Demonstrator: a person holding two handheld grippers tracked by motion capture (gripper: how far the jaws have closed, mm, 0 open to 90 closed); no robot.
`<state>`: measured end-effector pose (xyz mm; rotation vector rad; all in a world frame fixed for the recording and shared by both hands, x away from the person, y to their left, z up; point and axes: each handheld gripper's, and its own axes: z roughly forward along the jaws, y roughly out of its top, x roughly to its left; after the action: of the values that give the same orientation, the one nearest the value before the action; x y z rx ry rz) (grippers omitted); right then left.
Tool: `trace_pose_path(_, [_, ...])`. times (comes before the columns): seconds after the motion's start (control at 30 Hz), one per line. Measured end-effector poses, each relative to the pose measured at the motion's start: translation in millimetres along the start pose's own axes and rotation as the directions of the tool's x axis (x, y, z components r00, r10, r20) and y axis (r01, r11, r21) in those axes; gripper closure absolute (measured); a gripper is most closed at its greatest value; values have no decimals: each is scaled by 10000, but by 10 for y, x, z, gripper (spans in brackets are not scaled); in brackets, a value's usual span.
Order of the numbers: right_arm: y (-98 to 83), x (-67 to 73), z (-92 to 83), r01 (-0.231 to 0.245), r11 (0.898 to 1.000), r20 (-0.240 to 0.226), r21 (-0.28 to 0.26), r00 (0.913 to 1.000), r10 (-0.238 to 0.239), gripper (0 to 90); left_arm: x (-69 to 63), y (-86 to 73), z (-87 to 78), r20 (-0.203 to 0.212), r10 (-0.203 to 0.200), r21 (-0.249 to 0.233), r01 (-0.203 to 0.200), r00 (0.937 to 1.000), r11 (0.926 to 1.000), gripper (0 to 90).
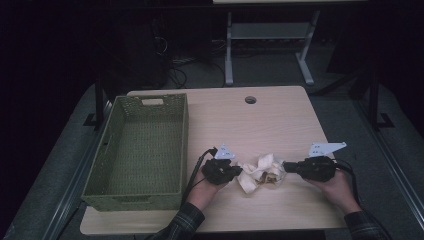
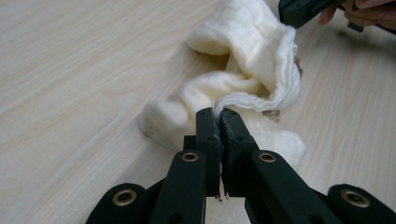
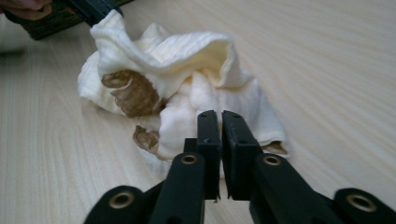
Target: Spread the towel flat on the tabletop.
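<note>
Left gripper [image 2: 219, 112] clamped on cloth [image 2: 243, 70] edge; right gripper [image 3: 218, 114] jaws nearly shut at cloth, pinch uncertain. Likely unfolding or basket [image 1: 140, 150] next: lift together.

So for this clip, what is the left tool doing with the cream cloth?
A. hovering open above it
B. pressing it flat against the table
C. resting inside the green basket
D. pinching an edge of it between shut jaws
D: in the left gripper view the left tool has its jaws closed on a hem of the cream cloth, which lies crumpled on the table.
</note>
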<state>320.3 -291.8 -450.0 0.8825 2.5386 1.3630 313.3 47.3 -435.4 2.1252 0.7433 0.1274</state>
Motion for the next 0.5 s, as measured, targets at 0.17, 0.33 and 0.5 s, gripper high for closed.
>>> trace_pose_path(0.17, [7, -13, -35, -37, 9999, 225, -104, 9997, 39, 895, -7, 55, -78, -117, 43, -428, -48, 9999, 9991, 872])
trace_pose_path(0.33, [52, -41, -118, 102, 9990, 688, -445, 9976, -72, 899, 4, 164, -117, -272, 19, -807, -41, 9996, 9967, 871])
trace_pose_path(0.5, [137, -181, -224, 7, 9969, 981, -786, 9952, 71, 900, 50, 282, -97, -486, 18, -1075, -70, 9988, 9942, 871])
